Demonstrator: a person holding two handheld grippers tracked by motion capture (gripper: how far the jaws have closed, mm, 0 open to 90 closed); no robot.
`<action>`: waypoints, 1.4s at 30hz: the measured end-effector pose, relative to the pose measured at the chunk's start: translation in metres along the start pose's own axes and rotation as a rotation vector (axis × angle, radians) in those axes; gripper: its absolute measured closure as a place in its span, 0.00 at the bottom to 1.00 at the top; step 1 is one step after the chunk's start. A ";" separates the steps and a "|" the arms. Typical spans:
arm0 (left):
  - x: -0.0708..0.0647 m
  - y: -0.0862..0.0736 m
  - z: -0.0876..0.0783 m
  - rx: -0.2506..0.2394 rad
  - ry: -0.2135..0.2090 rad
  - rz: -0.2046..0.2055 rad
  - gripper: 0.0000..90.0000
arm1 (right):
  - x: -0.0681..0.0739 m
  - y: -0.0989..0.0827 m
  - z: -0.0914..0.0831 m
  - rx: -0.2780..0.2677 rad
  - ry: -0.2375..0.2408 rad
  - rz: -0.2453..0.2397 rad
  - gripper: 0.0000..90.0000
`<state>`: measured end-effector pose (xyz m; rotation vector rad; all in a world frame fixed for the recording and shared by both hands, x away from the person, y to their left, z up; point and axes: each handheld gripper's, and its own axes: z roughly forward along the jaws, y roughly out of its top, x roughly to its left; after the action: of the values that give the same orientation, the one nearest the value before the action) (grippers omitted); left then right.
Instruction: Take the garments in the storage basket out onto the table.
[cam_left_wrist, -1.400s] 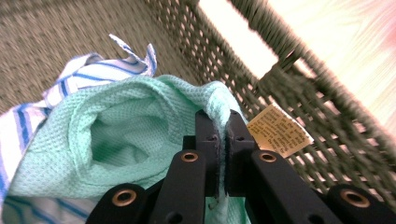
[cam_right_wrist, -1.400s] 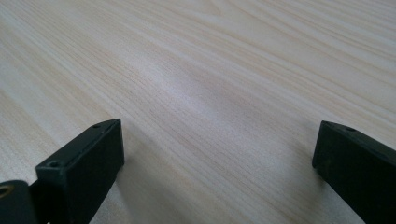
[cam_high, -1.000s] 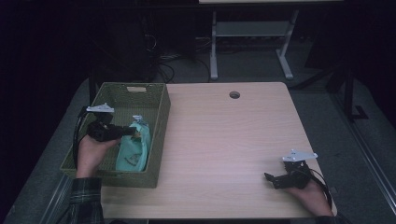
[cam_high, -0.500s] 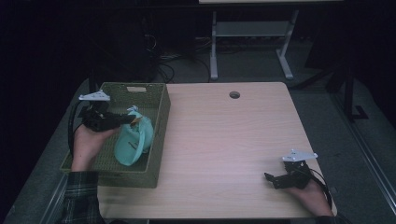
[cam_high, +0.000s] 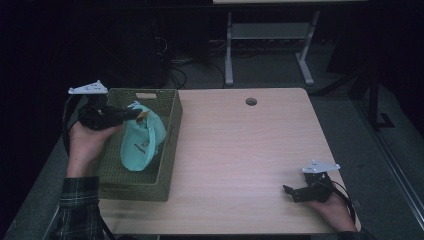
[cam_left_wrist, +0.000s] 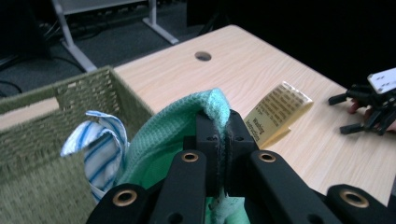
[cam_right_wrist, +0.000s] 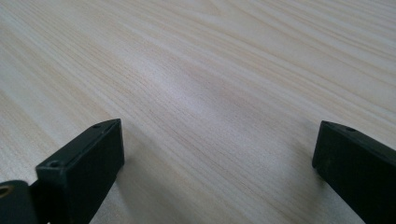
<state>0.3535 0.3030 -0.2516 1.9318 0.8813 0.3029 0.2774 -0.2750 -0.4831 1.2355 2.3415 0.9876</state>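
Observation:
My left gripper (cam_high: 137, 114) is shut on a fold of a mint-green cloth (cam_high: 142, 142), which hangs from it over the woven green basket (cam_high: 170, 135). In the left gripper view the jaws pinch the cloth's top edge (cam_left_wrist: 212, 105) at my left gripper (cam_left_wrist: 219, 128), and a yellow printed tag (cam_left_wrist: 278, 112) sticks out to the right. A blue-and-white striped cloth (cam_left_wrist: 100, 149) lies by the basket wall (cam_left_wrist: 56, 107). My right gripper (cam_high: 290, 192) rests open near the table's front right corner. In its own view the right gripper (cam_right_wrist: 219, 158) has bare wood between the jaws.
The light wooden table (cam_high: 240, 150) has a round cable hole (cam_high: 251, 101) near its far edge. The basket sits on the table's left end. A metal desk frame (cam_high: 270, 35) and cables stand on the dark floor behind.
My left gripper has risen with the mint-green cloth, drawing it up out of the basket. The right gripper has stayed in place.

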 end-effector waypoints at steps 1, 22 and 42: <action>-0.001 0.002 -0.001 -0.005 -0.003 0.001 0.97 | 0.000 0.000 0.000 0.000 0.000 0.000 0.02; -0.035 0.050 0.003 -0.074 -0.103 0.086 0.97 | 0.000 0.000 0.000 -0.001 0.000 -0.004 0.02; -0.071 0.070 0.054 -0.063 -0.235 0.143 0.97 | 0.000 0.000 0.000 -0.002 0.000 -0.006 0.02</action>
<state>0.3644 0.1980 -0.2092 1.9286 0.5756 0.1807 0.2777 -0.2752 -0.4832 1.2268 2.3426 0.9877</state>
